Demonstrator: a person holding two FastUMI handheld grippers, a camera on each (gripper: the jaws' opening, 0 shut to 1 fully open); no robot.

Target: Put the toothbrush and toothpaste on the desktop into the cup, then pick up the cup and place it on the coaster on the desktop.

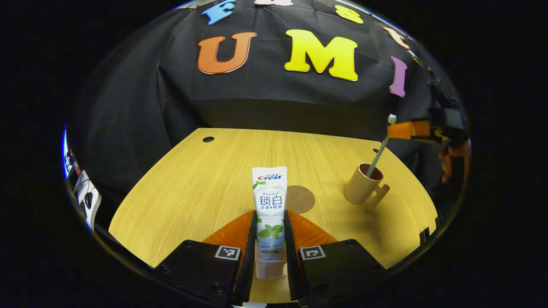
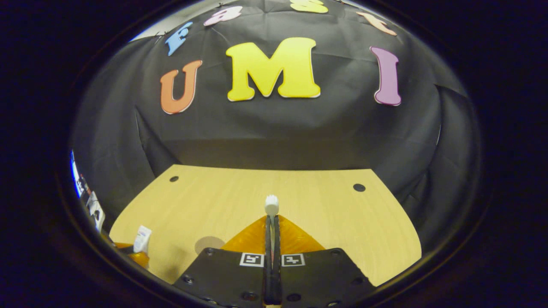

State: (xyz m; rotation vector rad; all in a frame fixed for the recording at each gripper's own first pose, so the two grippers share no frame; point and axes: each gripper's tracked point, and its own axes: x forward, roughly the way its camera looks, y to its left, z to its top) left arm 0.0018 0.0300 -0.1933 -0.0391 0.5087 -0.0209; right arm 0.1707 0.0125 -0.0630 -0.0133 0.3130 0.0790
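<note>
My left gripper (image 1: 270, 216) is shut on the white toothpaste tube (image 1: 269, 196), which stands upright between the fingers with its cap end down. Just behind it the round brown coaster (image 1: 302, 199) lies flat on the wooden desktop (image 1: 192, 192). To the right stands the tan cup (image 1: 361, 185) with its handle toward me. The toothbrush (image 1: 378, 157) leans with its lower end inside the cup, held near its head by the right gripper (image 1: 404, 129). In the right gripper view my right gripper (image 2: 272, 220) is shut on the toothbrush, whose white bristle head (image 2: 271, 204) sticks out past the fingertips.
A hand (image 1: 454, 158) holds the right gripper at the desk's right edge. The desktop has small round holes (image 2: 358, 187) near its far corners. In the right gripper view, the toothpaste tube (image 2: 142, 238) and part of the coaster (image 2: 209, 244) lie at lower left.
</note>
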